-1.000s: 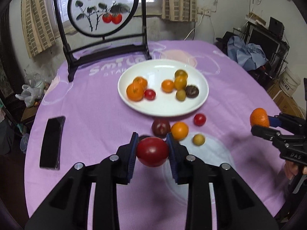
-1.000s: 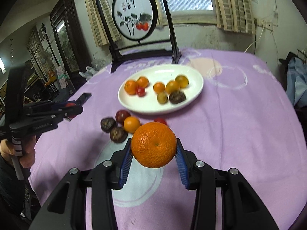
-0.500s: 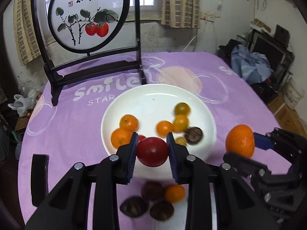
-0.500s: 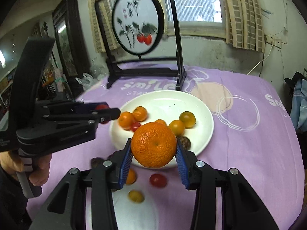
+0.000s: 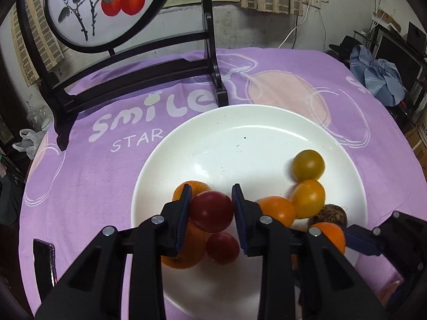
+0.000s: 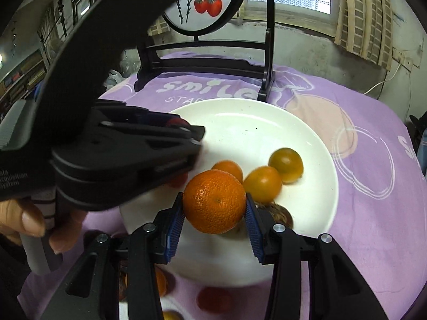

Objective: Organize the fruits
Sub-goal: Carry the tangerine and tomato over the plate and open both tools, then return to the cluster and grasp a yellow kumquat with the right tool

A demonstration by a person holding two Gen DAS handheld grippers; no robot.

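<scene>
My left gripper [image 5: 210,210] is shut on a dark red tomato [image 5: 211,211] and holds it over the near left part of the white plate [image 5: 240,138]. My right gripper [image 6: 214,209] is shut on a mandarin orange [image 6: 214,204] above the plate's [image 6: 248,122] near edge. On the plate lie oranges [image 5: 277,210], yellow tomatoes [image 5: 308,165], a small red tomato [image 5: 222,248] and a brown fruit [image 5: 329,213]. The left gripper also shows in the right wrist view [image 6: 128,149], close on the left. The right gripper with its orange shows in the left wrist view [image 5: 331,236].
A black stand with a round persimmon painting [image 5: 120,8] stands behind the plate on the purple cloth [image 5: 93,165]. A phone [image 5: 44,261] lies at the left. Loose fruits [image 6: 214,300] lie on the cloth in front of the plate.
Both grippers have moved forward with their fruit, from over the loose fruits on the cloth to over the plate. Both are lower and closer to the plate now.
</scene>
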